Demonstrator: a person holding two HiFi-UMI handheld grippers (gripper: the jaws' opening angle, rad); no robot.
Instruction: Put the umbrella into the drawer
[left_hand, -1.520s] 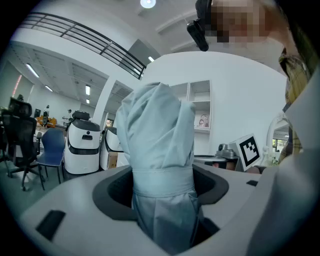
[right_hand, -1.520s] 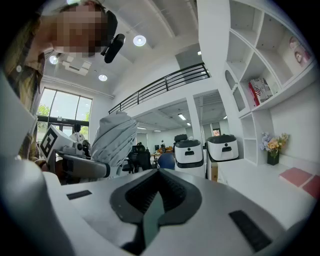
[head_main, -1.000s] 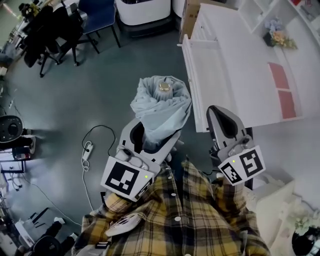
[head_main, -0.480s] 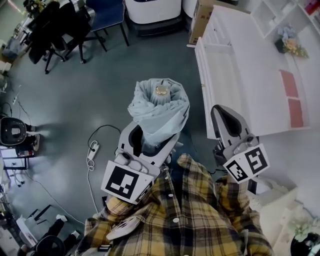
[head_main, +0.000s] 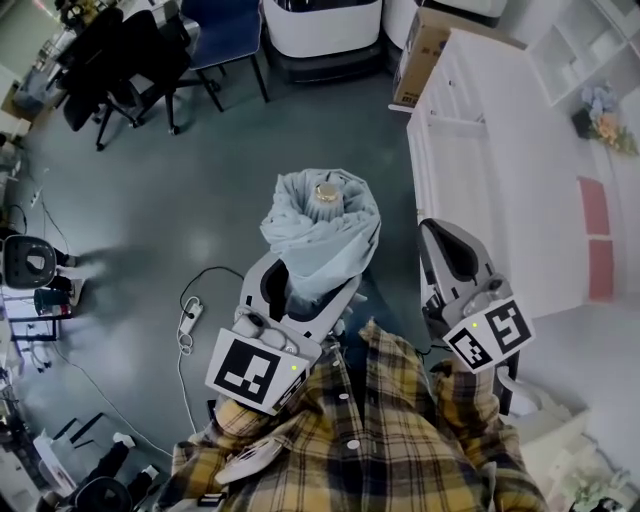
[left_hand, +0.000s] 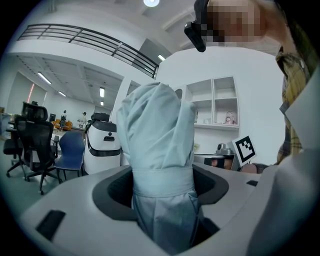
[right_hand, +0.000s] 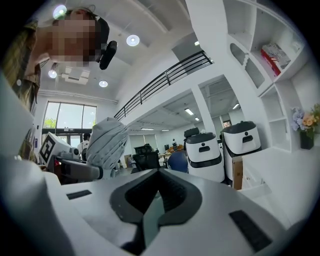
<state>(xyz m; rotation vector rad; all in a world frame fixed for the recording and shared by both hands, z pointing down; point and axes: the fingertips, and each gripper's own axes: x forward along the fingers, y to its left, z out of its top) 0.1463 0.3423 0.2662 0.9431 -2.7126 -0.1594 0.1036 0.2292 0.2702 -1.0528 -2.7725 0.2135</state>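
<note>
A folded pale blue-grey umbrella (head_main: 322, 232) stands upright with its brass-coloured tip on top. My left gripper (head_main: 298, 292) is shut on its lower part. In the left gripper view the umbrella (left_hand: 159, 145) fills the gap between the jaws of the left gripper (left_hand: 162, 189), with its strap at jaw height. My right gripper (head_main: 455, 262) is held to the right of it, shut and with nothing in it. In the right gripper view the umbrella (right_hand: 106, 145) shows to the left of the right gripper (right_hand: 156, 202). A white cabinet (head_main: 505, 170) stands to the right, with a drawer-like part (head_main: 440, 95) at its far left edge.
Grey floor lies below. A power strip (head_main: 187, 326) with a cable lies at the left. Black office chairs (head_main: 120, 60) stand at the back left, white machines (head_main: 320, 25) and a cardboard box (head_main: 425, 45) at the back. Flowers (head_main: 605, 112) sit on the cabinet's shelves.
The cabinet has slid toward the right of the head view and the chairs have come further into it. Both grippers keep their pose, the umbrella still in the left one.
</note>
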